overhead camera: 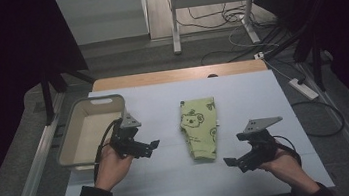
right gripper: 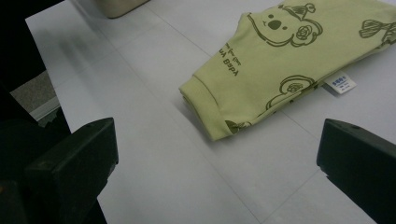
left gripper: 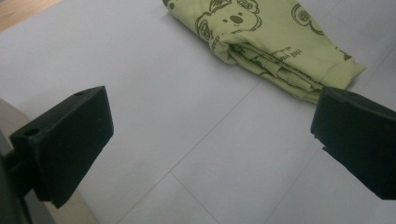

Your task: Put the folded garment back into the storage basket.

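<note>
Folded green garment (overhead camera: 199,129) with koala print, lying flat near the middle of the white table (overhead camera: 242,94), between the two grippers and to the right of the beige plastic basket (overhead camera: 91,131). Likely light, soft and limp; apt to sag and unfold if lifted by one corner. Folded into several layers, with the ribbed cuff end (right gripper: 205,109) toward the person and a small white label (right gripper: 340,84) sticking out at one side. Best taken at the stacked edges on both long sides, pinching through all layers at once, one gripper per side, so the fold keeps its shape. Cotton-like surface, probably not slippery against the jaws.

Left gripper (overhead camera: 154,145): held beside the basket, jaws spread wide, nothing between them, apart from the garment and pointed toward it. Right gripper (overhead camera: 231,162): near the garment's cuff end but not touching, jaws likewise spread wide, gripping nothing.
</note>
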The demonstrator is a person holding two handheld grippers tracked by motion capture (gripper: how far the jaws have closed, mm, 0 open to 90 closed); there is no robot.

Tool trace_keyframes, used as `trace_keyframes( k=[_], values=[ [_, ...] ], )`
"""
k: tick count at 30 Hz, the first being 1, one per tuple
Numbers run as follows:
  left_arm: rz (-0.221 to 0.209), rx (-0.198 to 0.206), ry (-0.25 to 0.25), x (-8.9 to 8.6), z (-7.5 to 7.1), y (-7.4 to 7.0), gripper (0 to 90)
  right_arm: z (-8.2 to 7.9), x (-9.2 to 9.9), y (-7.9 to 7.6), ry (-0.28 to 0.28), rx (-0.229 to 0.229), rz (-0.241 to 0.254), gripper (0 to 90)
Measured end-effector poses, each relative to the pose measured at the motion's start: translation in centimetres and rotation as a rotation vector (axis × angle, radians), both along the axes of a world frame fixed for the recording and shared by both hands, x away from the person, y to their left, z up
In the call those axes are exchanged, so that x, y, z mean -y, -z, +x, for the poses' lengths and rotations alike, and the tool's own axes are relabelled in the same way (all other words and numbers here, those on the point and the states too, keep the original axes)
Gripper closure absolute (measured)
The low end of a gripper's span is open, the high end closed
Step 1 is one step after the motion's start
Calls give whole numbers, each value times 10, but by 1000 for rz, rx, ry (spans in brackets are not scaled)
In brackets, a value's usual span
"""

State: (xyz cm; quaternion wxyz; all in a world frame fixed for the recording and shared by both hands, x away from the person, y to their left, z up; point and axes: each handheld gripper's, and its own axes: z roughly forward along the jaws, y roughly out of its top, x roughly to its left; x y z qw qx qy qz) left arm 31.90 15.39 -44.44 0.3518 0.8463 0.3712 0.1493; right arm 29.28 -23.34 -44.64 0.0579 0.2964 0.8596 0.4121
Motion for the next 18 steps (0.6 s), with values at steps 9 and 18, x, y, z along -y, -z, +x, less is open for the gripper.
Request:
trace_keyframes(
  k=[9, 18],
  values=[
    [9, 4, 18, 13, 16, -2, 0, 4, -6, 6, -10, -15, -24, 0],
    [17, 3, 29, 25, 28, -1, 0, 5, -12, 9, -32, -9, -50, 0]
  ],
)
